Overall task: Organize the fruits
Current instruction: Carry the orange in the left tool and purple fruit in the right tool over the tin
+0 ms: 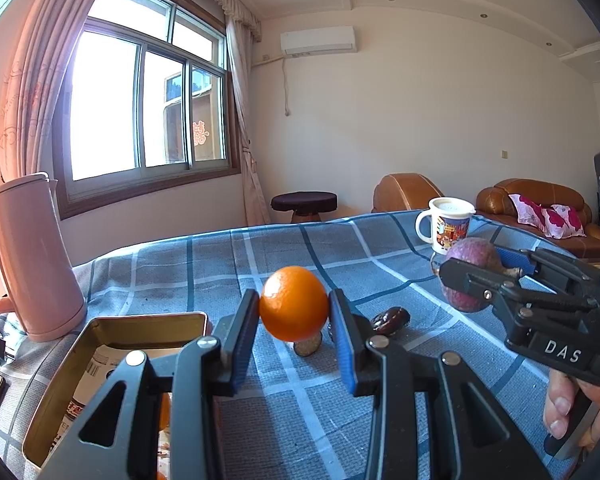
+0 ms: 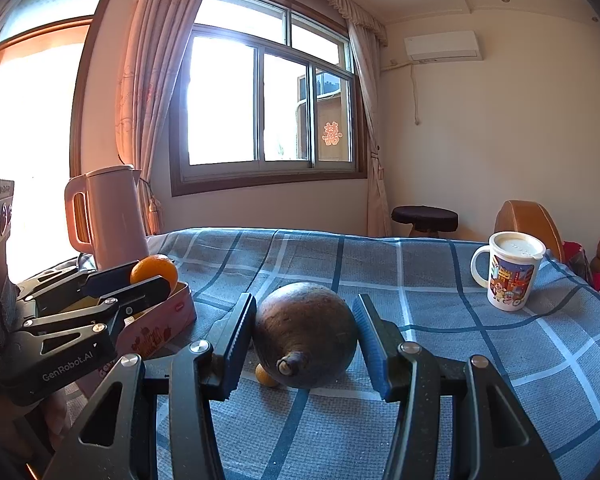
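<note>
Orange fruit point(image 1: 293, 303), blue plaid tablecloth point(image 1: 284, 248), pink jug point(image 1: 30, 256)

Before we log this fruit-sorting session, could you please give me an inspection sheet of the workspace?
Surface: table under a blue checked cloth, lying flat.
Job's things: orange; purple-brown fruit; dark wrinkled fruit and a small round piece on the cloth; open tin.
Clutter: pink jug; lidded mug.
Grippers: left gripper jaws shut on the orange, off the cloth; right gripper jaws flank the purple-brown fruit, contact unclear.
Cables: wall cord below the air conditioner.
Surroundings: window, curtains, stool, sofa.
</note>
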